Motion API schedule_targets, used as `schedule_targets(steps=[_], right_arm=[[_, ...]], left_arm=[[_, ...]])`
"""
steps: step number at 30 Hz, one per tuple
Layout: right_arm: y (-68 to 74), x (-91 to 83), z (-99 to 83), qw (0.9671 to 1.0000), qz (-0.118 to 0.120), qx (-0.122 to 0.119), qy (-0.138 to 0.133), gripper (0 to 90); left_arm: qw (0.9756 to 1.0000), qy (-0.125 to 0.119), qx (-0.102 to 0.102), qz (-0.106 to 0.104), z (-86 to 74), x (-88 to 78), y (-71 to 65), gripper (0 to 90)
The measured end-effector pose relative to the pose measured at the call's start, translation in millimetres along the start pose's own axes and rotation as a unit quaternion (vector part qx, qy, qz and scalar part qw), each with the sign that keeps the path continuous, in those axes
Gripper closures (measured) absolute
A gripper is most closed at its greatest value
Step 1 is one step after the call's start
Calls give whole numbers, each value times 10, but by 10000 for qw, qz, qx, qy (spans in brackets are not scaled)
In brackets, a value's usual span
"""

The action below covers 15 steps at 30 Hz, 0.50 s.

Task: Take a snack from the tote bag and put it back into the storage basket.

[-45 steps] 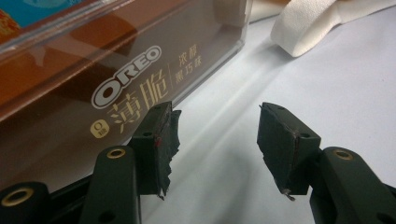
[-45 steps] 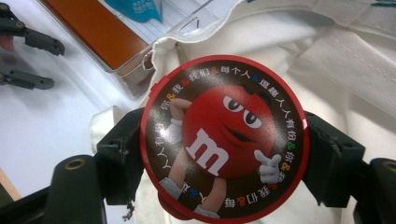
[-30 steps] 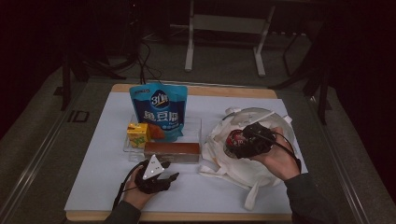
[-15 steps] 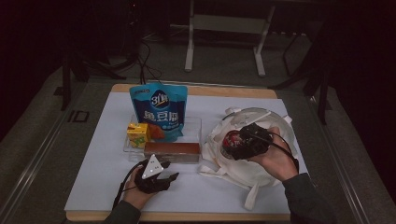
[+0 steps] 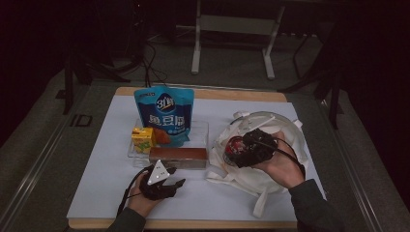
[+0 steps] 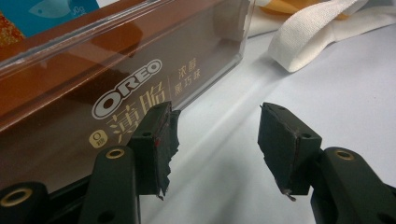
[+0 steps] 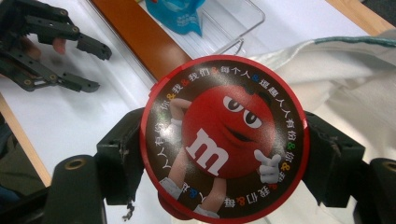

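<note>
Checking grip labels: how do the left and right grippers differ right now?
The left gripper has its jaws apart with nothing between them; the right gripper is clamped on the round red M&M's tin. The left sits low on the white table beside the Oreo box; the right is over the cloth bag. Both have black jaws.

Round red M&M's tin (image 7: 224,140), lid printed with a red candy character, held face-up above the white cloth bag (image 5: 251,176).
</note>
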State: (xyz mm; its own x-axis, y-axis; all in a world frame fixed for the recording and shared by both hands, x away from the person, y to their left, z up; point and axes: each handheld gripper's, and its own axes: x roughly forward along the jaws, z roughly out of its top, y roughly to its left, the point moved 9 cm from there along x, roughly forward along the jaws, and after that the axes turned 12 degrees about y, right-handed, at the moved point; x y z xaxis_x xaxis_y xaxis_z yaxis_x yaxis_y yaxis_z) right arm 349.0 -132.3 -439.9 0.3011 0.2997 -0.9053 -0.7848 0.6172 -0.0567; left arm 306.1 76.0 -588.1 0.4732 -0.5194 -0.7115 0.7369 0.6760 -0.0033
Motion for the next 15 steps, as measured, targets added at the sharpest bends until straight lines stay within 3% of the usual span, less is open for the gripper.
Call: schedule_targets(steps=[15], right_arm=[[83, 34, 114, 9999, 96, -13, -49, 255]], left_arm=[[10000, 11, 4, -2, 0, 4, -2, 457]])
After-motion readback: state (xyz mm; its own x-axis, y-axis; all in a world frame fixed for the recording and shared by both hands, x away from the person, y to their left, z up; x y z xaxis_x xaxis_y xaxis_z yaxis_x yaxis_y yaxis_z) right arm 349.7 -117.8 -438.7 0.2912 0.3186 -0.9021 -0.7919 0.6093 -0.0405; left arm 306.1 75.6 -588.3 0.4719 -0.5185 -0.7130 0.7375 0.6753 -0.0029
